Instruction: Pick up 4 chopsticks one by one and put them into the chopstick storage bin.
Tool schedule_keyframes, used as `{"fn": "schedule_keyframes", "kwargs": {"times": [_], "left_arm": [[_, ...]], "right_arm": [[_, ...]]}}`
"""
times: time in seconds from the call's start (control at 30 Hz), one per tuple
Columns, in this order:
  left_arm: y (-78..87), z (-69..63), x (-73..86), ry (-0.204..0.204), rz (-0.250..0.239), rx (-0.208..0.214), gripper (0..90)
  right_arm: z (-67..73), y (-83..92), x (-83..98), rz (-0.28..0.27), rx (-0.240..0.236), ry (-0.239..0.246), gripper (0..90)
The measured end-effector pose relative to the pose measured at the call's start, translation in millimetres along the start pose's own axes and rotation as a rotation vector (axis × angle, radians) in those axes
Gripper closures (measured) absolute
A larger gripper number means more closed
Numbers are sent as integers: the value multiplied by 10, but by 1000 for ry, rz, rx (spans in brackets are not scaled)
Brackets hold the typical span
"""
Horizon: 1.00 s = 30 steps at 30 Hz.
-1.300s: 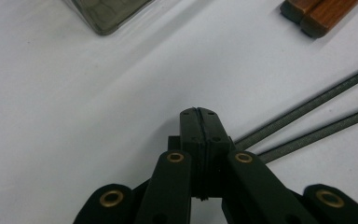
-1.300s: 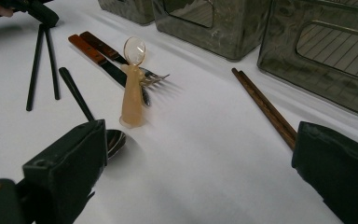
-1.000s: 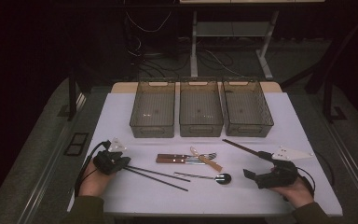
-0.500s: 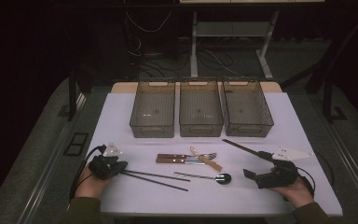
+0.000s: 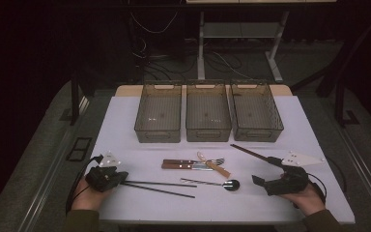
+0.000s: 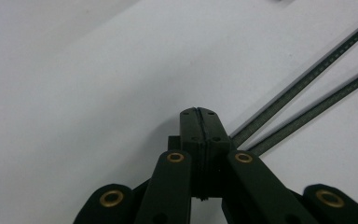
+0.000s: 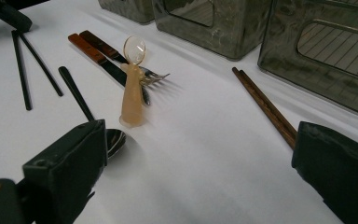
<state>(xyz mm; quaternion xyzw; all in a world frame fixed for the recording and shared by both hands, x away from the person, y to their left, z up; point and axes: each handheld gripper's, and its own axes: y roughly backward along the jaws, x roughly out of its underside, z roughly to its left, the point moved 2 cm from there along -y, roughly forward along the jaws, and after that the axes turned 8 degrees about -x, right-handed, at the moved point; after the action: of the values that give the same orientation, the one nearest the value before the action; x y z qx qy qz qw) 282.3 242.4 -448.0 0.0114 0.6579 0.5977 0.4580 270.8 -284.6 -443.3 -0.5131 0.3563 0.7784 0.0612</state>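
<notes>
The white counter (image 5: 125,121) carries three smoky translucent plastic bins (image 5: 207,113) in a row at its far side, side by side and nearly touching. In front of them lies a cluster of cutlery: two wooden-handled knives (image 5: 181,165) lying side by side, a metal fork (image 7: 154,77) across them, and a pale amber plastic spoon (image 7: 133,93) resting over the group. Nearer the person is a dark metal spoon (image 5: 222,183), its bowl just beside the right claw's left jaw in the right gripper view. A pair of brown wooden chopsticks (image 5: 249,152) lies slanted on the right, running toward the right claw (image 5: 263,182), whose jaws stand wide apart and hold nothing. The pair of thin black chopsticks (image 5: 159,186) lies on the left, pointing right toward the cutlery, nothing lying across them. The left claw (image 5: 121,178) is clenched tight with its pads pressed together; the black chopsticks' near ends lie just beside its tip, on the right in the left gripper view, outside the jaws.
</notes>
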Motion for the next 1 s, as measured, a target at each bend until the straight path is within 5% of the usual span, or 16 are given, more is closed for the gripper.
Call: {"fn": "schedule_keyframes", "kwargs": {"times": [0.47,0.6,1.0], "left_arm": [[89,-6,44,24,-32,3,864],[91,-62,-49,35,-94,43,781],[-61,-464,-469,-53,-194,228,571]], "right_arm": [[1,-4,0,2,-2,3,36],[-6,-9,0,2,-1,3,36],[-5,-18,2,7,0,1,36]]}}
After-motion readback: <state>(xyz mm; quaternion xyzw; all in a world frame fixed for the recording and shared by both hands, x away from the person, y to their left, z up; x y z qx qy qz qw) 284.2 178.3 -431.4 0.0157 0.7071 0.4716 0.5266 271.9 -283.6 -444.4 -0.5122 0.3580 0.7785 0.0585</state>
